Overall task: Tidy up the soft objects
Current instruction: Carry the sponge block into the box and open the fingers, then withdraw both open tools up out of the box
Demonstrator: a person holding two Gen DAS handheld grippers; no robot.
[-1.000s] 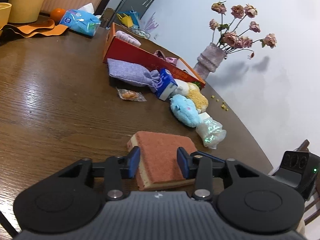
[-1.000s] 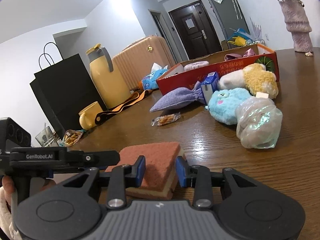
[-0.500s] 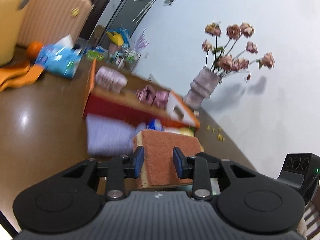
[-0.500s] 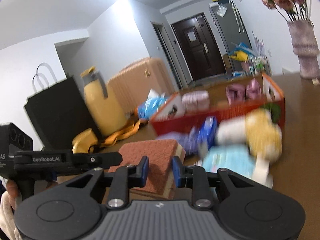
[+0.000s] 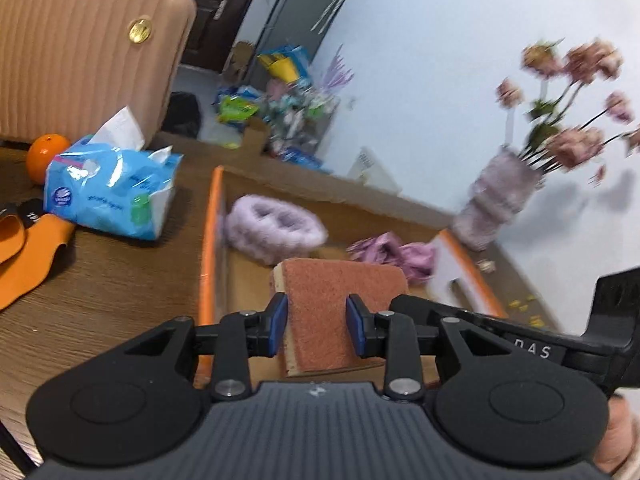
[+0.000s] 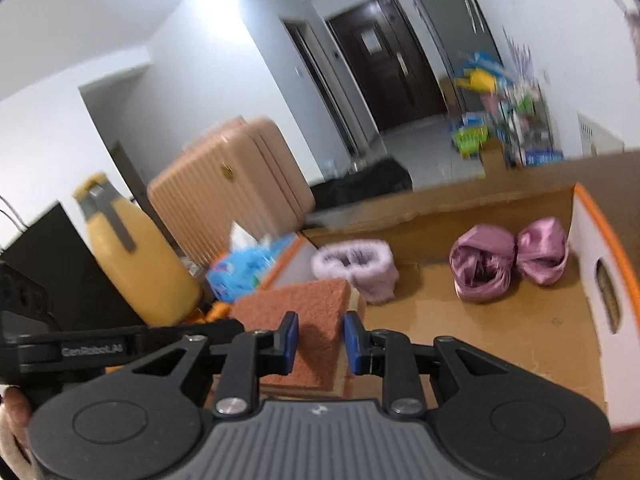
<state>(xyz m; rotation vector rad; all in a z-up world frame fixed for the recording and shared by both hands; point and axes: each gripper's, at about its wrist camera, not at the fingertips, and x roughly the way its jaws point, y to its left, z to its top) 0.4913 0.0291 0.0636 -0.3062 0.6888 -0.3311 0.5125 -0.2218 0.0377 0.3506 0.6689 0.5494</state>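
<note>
Rust-topped sponge (image 5: 340, 312), clamped by your left gripper (image 5: 316, 330) and right gripper (image 6: 318, 340), hangs over the cardboard box (image 6: 500, 320) where a fluffy lilac scrunchie (image 6: 356, 266) and satin scrunchie (image 6: 508, 264) lie ahead; release is left.

Rust-red scouring sponge (image 5: 340, 312) with yellow foam base, held flat above the open cardboard box (image 5: 208, 248). Inside the box: fluffy lilac ring-shaped plush (image 6: 356, 264) at the far left, crumpled purple satin scrunchies (image 6: 508, 260) far right, well apart.

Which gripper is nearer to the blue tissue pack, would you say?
Left. The left gripper clamps the sponge's side toward the tissue pack; the right gripper, whose jaws have just been closing on the sponge, holds the side farther from it.
</note>
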